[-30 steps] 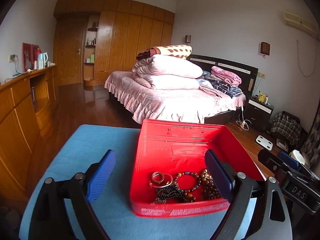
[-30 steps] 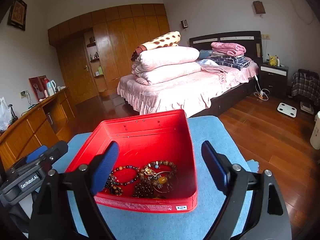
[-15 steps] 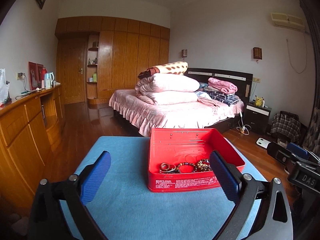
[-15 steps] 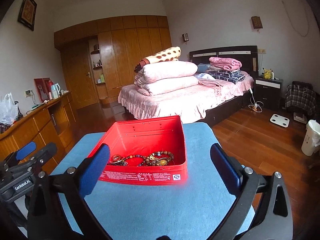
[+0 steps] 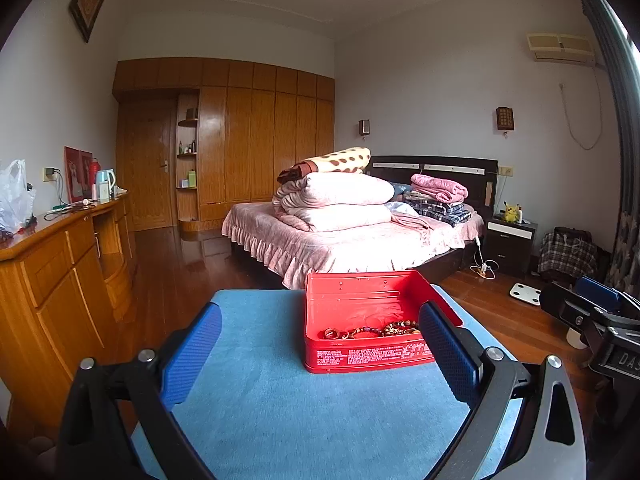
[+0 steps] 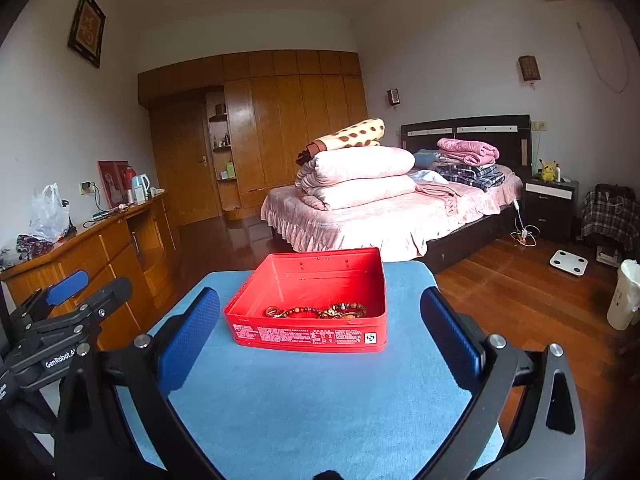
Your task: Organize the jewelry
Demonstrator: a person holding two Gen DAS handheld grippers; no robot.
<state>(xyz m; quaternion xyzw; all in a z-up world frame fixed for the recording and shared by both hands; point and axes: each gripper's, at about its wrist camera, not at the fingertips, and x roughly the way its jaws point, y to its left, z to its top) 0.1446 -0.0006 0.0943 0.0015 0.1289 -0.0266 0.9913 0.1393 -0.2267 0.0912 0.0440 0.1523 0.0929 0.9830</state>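
Note:
A red tin box [image 5: 360, 356] [image 6: 312, 334] stands on a blue mat [image 5: 280, 400] [image 6: 304, 400]. Inside it lies a heap of jewelry [image 5: 370, 330] [image 6: 316, 312]: beaded bracelets and rings against the near wall. My left gripper [image 5: 318, 344] is open, well back from the box, nothing between its blue pads; the box sits toward its right finger. My right gripper [image 6: 320, 330] is open too, held back from the box, which shows between its fingers farther off. Each gripper appears at the edge of the other's view: the right gripper [image 5: 592, 312], the left gripper [image 6: 68, 300].
The mat covers a small table whose far edge drops to a wooden floor [image 6: 520, 292]. A wooden sideboard [image 5: 60, 280] runs along the left. A bed [image 5: 352, 236] with piled bedding stands beyond. A white bin [image 6: 624, 300] is at the right.
Both grippers have pulled back and risen from right over the box; the box now looks smaller and farther. Their jaws have spread a little wider.

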